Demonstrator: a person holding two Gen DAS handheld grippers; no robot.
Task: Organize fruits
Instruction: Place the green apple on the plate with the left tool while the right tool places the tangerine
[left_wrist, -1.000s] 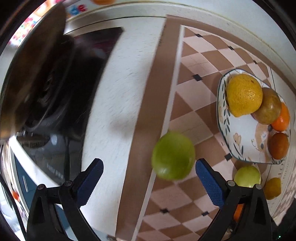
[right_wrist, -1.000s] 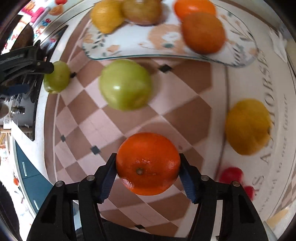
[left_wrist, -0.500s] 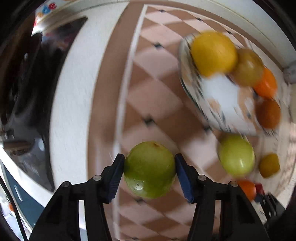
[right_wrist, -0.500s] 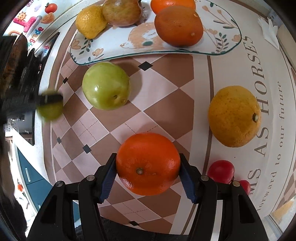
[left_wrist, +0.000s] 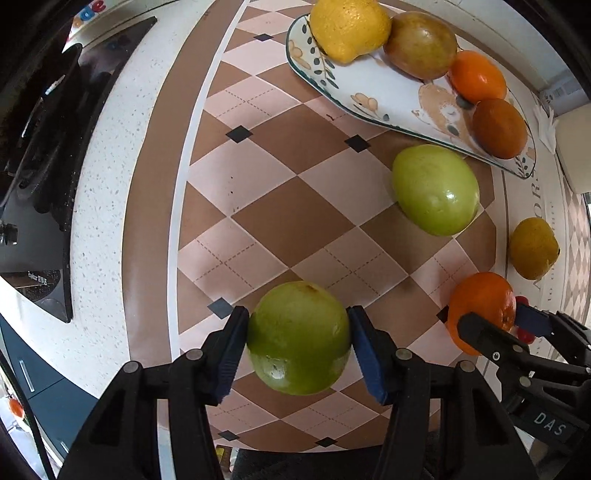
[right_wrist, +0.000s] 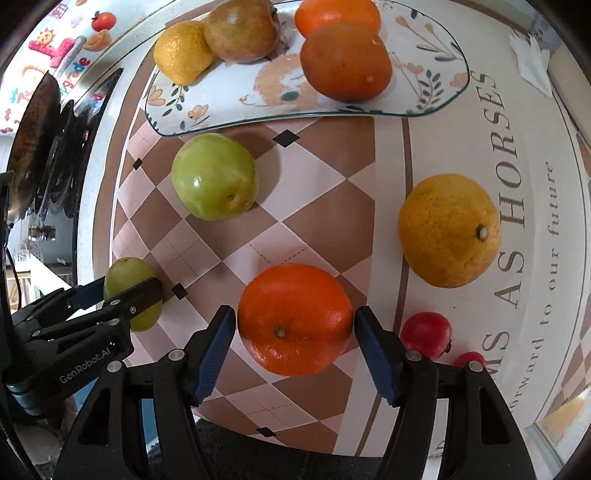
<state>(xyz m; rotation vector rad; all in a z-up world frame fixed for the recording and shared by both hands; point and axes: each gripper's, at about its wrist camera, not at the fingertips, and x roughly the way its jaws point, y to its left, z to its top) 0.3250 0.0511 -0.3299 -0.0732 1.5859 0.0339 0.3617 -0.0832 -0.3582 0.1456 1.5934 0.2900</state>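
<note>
The left hand-held gripper (left_wrist: 298, 338) was clamped on a green apple (left_wrist: 298, 338); the right hand-held gripper (right_wrist: 294, 319) on an orange (right_wrist: 294, 319), both above the checkered mat (left_wrist: 295, 192). The plate (right_wrist: 229, 99) ran off-frame. Only the right view showed "AS HORSES" (and "GenRobot.AI" on the left tool).

So the plate (right_wrist: 436, 99) sits at the far side of the mat (right_wrist: 325, 206) on the tabletop (left_wrist: 110, 177), with four fruits on it: lemon (right_wrist: 183, 50) far left, a pear-ish fruit (right_wrist: 240, 29) next to it, two oranges (right_wrist: 345, 61) to the right. Just in front of the plate's left end lies a loose apple (right_wrist: 214, 177). Right of that, well apart, another citrus (right_wrist: 448, 230). Near edge: two tomatoes (right_wrist: 426, 334) at right, stove (left_wrist: 33, 184) off to the left.
</note>
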